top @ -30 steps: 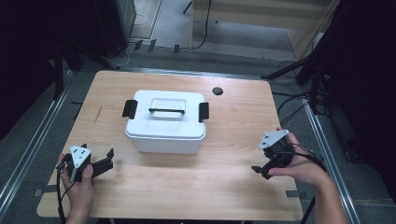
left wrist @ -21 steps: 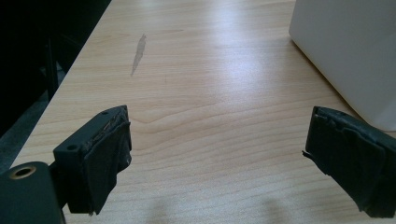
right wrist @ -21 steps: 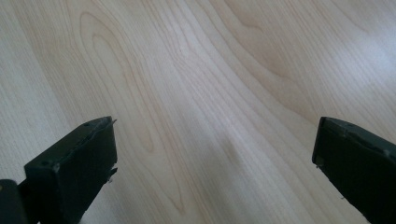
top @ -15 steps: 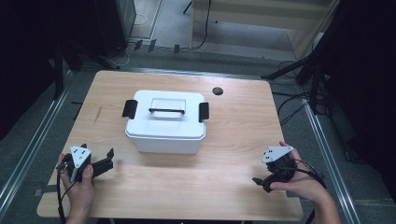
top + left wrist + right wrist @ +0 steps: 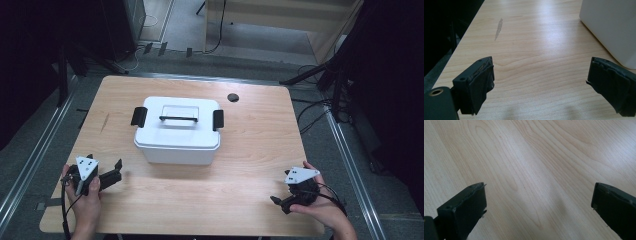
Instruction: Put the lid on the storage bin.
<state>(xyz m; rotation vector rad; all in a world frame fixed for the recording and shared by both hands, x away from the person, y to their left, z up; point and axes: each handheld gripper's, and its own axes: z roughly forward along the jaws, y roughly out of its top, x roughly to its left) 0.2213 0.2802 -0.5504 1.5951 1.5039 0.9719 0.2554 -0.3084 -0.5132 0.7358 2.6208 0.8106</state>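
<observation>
From above, we see a white box [image 5: 177, 131] with a lid in the middle of the wooden table [image 5: 250, 130]. Its long side runs left to right, and a black clip sits on each short end. Our left gripper [image 5: 107, 172] is at the near left corner, quite near the box. Our right gripper [image 5: 281, 201] is at the near right corner, well apart from it. So we think the left hand is nearer.

In the left gripper view, the jaws are wide apart and hold nothing. The box wall [image 5: 611, 27] is ahead and to the right.

In the right gripper view, the jaws are also wide apart over bare wood [image 5: 536, 170]
</observation>
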